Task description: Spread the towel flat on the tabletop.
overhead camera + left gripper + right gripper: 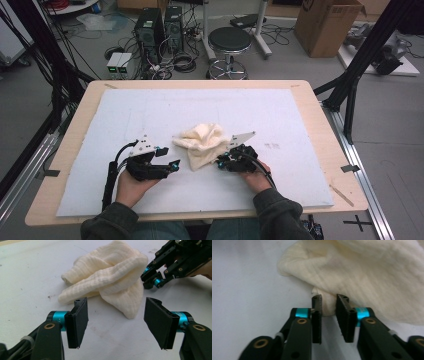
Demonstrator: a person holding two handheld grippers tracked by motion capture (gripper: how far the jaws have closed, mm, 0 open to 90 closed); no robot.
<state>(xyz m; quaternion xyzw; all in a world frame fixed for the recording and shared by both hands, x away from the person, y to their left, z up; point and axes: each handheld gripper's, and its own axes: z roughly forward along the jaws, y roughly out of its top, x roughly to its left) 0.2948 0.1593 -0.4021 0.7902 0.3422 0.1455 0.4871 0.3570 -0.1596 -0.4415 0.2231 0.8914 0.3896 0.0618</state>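
The right gripper point(329, 315) has its jaws pinched on a fold at the edge of the cloth point(372, 272) — cloth sits between the pads. The left gripper point(116, 323) holds its jaws wide apart, nothing between them — the cloth point(110, 277) lies just ahead on the mat point(280, 115).

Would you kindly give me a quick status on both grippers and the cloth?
Left gripper open, short of the cloth. Right gripper pinching a fold at cloth's edge. Cloth crumpled on the white mat. Nothing in the way.

Even, soft light (close-ups slightly blurred)
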